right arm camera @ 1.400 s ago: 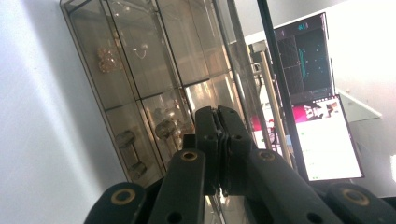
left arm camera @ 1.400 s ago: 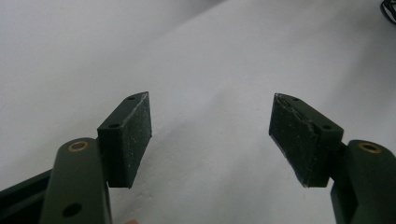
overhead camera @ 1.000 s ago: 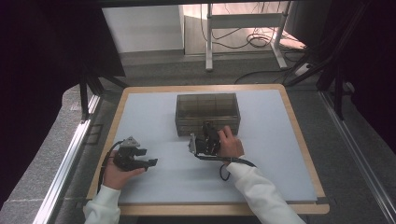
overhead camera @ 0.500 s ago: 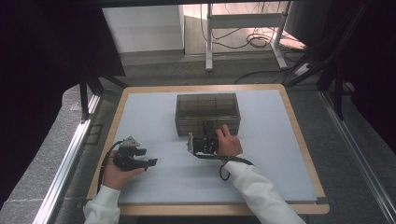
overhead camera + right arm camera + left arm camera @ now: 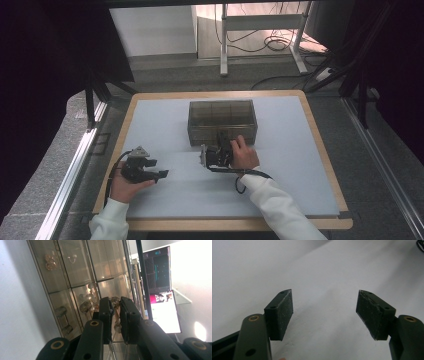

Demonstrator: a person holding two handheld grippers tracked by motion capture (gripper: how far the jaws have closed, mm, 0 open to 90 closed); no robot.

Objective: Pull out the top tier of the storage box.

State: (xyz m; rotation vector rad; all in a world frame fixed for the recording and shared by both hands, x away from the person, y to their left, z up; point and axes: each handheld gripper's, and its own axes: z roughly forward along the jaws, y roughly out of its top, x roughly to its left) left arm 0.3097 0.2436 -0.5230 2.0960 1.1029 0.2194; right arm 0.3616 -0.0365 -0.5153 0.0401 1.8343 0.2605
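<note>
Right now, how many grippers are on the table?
2. The left gripper lies near the table's front left; the right gripper reaches the compartment box in the middle.

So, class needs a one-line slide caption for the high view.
Right tool at the clear compartment box; left tool rests open on the table.

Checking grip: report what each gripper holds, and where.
Left gripper: nothing, jaws open. Right gripper: jaws just closing at near wall of clear box; hold cannot be told.

The high view is evenly lit on the pale surface [image 5: 165, 125], while darkness is seen at 9 and 3 o'clock. Warm glare is noted at 12 o'clock. Close-up softness is shown in both gripper views; reflections are cast on the clear box [image 5: 82, 277].
</note>
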